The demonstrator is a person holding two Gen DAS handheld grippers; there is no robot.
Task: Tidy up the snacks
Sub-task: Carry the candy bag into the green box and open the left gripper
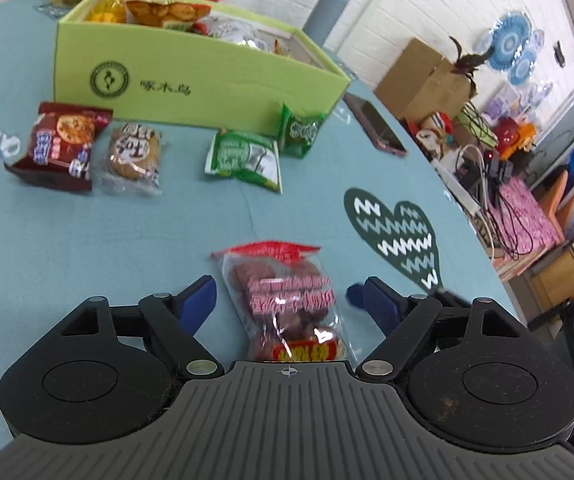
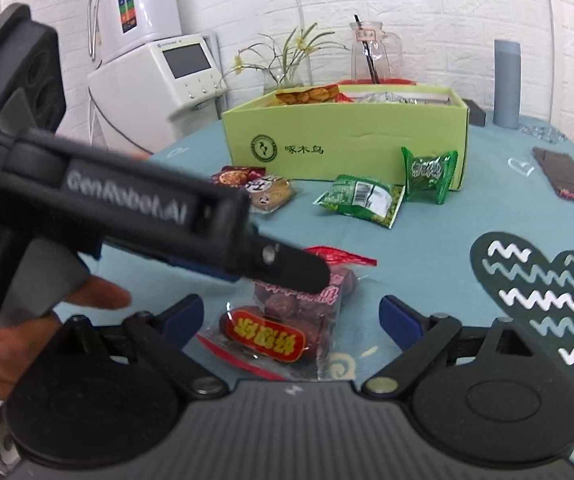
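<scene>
On teal tablecloth (image 1: 87, 240), left gripper (image 1: 283, 300) agape astride date packet (image 1: 287, 304), right gripper (image 2: 291, 316) agape.

I see a glossy clear plastic date bag (image 1: 287, 304) on the table's matt teal cloth (image 1: 87, 240), near a smooth green cardboard box (image 1: 191, 84).

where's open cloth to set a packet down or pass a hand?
Bare cloth lies between the date bag and the cookie packets, and between the green packets and the heart print. Crowded along the green box front.
</scene>
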